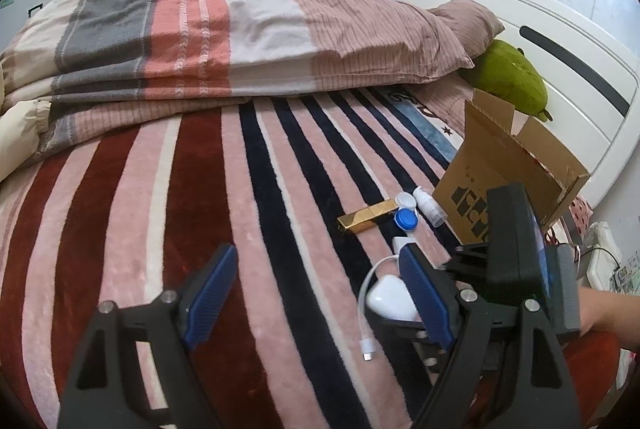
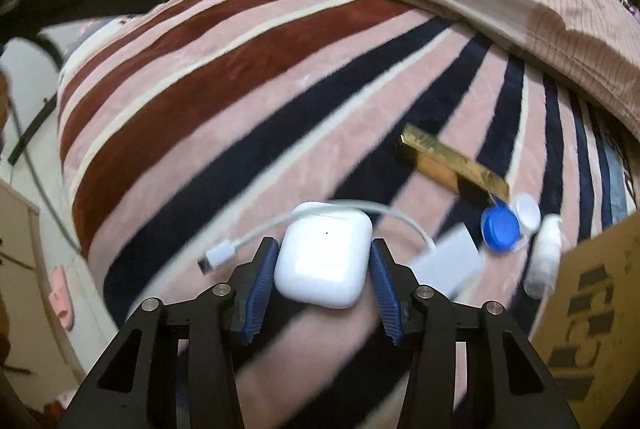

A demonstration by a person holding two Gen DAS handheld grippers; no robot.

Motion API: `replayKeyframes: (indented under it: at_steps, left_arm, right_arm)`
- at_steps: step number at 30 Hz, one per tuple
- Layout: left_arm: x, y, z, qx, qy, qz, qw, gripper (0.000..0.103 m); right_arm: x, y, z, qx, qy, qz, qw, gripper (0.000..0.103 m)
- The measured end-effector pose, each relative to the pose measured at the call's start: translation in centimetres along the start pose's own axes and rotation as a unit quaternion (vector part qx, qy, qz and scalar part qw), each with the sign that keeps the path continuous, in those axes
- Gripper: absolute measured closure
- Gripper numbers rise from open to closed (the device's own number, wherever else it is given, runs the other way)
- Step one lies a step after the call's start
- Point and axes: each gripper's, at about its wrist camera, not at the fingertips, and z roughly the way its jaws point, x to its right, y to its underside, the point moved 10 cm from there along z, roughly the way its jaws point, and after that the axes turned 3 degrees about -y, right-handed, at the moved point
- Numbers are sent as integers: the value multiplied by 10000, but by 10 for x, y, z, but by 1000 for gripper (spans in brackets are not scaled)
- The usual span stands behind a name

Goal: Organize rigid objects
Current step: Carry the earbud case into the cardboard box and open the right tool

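Note:
A white earbud case [image 2: 324, 261] lies on the striped blanket [image 2: 240, 101], and my right gripper [image 2: 324, 245] is shut on it, one blue pad against each side. The left wrist view shows the same case [image 1: 386, 295] behind my left gripper's right finger. My left gripper [image 1: 318, 257] hovers open over the blanket with nothing between its fingers. A white cable [image 2: 240, 245] curls around the case. Past it lie a gold bar-shaped tube [image 2: 452, 161], a blue and white lens case [image 2: 500, 229], a small white bottle [image 2: 542, 261] and a white adapter block [image 2: 448, 261].
An open cardboard box [image 1: 492, 165] stands on the bed at the right, by the white headboard [image 1: 560, 69]. A folded quilt [image 1: 200, 41], a pillow [image 1: 468, 17] and a green plush toy [image 1: 508, 77] fill the far side. The bed's edge drops to the floor [image 2: 36, 229] at left.

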Motion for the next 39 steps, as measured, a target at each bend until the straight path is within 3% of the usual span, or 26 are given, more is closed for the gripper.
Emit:
replayKeyframes:
  at_steps: [3, 9, 12, 15, 21, 26, 28, 33, 39]
  left_arm:
    - [1, 0, 3, -29, -13, -16, 10000, 23]
    - [7, -3, 4, -14, 22, 41, 10000, 23]
    - [8, -1, 6, -72, 15, 37, 10000, 23]
    - [14, 3, 7, -165, 202, 73, 9996, 23]
    - [57, -18, -4, -115, 1146, 240, 9931, 24]
    - [101, -54, -16, 51, 1824, 405, 9824, 45]
    - [119, -70, -18, 125, 1971, 537, 9788, 60]
    - [170, -99, -6, 116, 2183, 981, 9709, 68]
    - [233, -114, 31, -286, 2309, 1452, 9617, 68]
  right_arm:
    - [5, 18, 1, -232, 71, -28, 9997, 61]
    - [6, 13, 7, -299, 397, 26, 9988, 55]
    - [8, 10, 6, -296, 393, 133, 9987, 63]
    - [8, 5, -8, -34, 350, 130, 9993, 63]
    - [-10, -30, -69, 897, -100, 107, 9959, 64]
    - [-7, -60, -134, 1671, 57, -49, 9859, 64]
    - [0, -66, -152, 1864, 309, -175, 9818, 64]
    - [41, -64, -186, 2050, 791, -20, 9755, 64]
    - [103, -35, -201, 1828, 1238, 479, 9741, 64]
